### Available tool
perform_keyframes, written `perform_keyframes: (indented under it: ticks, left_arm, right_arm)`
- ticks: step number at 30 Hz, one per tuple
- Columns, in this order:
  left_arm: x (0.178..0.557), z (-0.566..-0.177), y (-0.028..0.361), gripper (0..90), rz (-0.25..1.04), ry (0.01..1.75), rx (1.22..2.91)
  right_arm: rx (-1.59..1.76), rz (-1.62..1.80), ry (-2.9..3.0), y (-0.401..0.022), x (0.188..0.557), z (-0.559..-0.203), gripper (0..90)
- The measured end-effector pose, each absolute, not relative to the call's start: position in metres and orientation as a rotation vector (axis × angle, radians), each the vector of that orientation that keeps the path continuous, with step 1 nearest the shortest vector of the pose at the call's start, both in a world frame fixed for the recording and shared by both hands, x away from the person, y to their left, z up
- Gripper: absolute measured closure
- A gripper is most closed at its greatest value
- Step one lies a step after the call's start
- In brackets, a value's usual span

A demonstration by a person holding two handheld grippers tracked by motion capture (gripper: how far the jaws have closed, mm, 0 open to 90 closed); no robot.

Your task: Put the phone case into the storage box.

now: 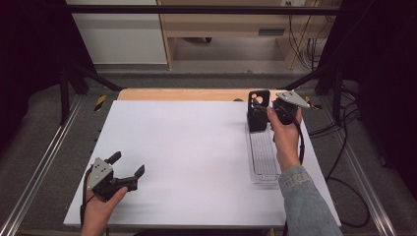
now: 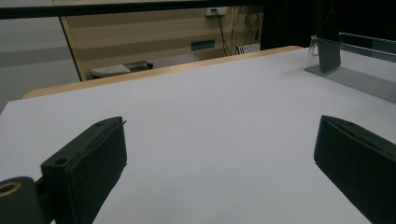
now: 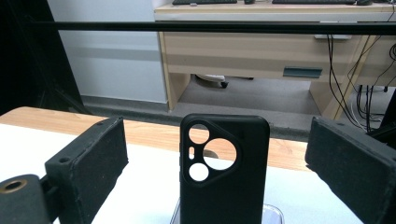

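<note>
At the desk's (image 1: 187, 147) far right I see one clear tray (image 1: 263, 157) with one black phone case (image 1: 257, 110) upright at its far end. My right tool (image 1: 263, 109) flanks it, jaws apart; my left tool (image 1: 127, 166) gapes, empty.

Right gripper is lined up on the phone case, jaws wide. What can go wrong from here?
1. The black phone case stands upright at the far end of the clear tray. If one jaw of the right gripper touches first, it may tip over.
2. The case looks like a thin, hollow shell with camera cutouts, so a hard squeeze could flex or pop it loose.
3. The tray lies near the table's right edge, and a push might slide it. The left gripper is open and far off.
</note>
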State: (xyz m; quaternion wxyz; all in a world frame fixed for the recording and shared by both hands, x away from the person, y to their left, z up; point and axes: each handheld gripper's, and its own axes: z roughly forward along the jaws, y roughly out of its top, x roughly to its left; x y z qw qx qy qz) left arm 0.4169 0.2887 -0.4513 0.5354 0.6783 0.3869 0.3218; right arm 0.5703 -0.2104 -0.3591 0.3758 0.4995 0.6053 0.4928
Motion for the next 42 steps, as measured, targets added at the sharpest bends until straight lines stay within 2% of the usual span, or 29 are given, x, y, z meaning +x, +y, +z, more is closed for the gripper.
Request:
perform_keyframes:
  ticks: [42]
  left_arm:
    - [0.417,-0.452,0.287,2.6,0.763,0.921,1.626]
  right_arm:
    - [1.206,1.307,1.516,-0.234,0.531,-0.338,5.0]
